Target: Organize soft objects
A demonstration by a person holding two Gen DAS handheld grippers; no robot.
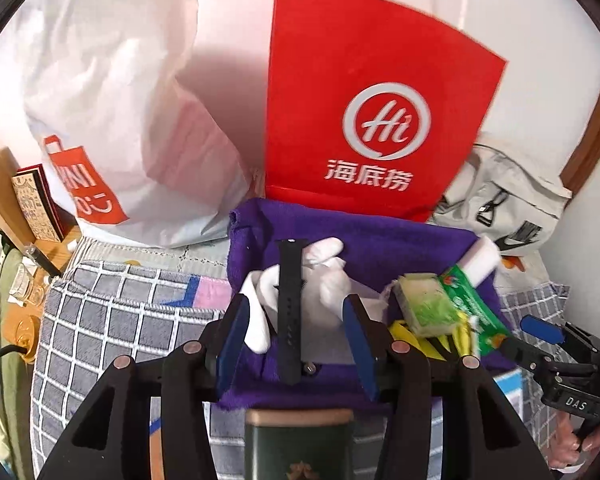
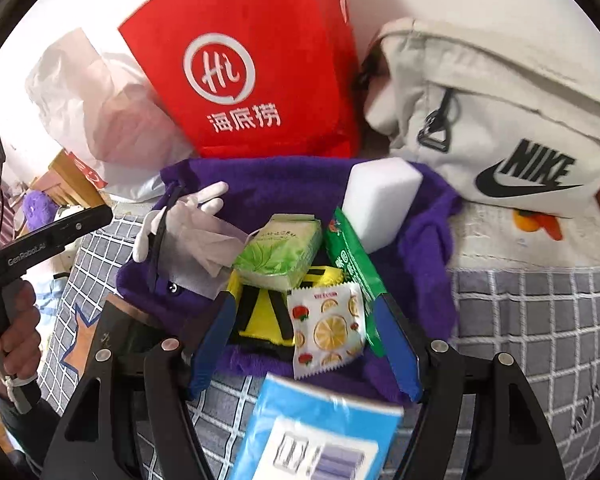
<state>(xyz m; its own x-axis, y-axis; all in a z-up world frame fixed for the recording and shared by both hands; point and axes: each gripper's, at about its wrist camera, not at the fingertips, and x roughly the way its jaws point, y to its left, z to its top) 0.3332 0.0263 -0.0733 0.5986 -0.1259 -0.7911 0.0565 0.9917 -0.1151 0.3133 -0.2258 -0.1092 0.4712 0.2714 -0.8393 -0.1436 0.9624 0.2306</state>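
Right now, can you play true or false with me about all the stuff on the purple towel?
1. The white sponge block sits on the purple towel. True.
2. The big paper bag behind the towel is blue. False: it is red.
3. A black watch strap lies across the white glove. True.
4. The left gripper is squeezing the glove. False: its fingers are open.
5. The right gripper is open. True.

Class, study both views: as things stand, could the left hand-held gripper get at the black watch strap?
Probably yes. The left hand-held gripper is open, and the black watch strap lies on top of the white glove, uncovered, between its fingers.
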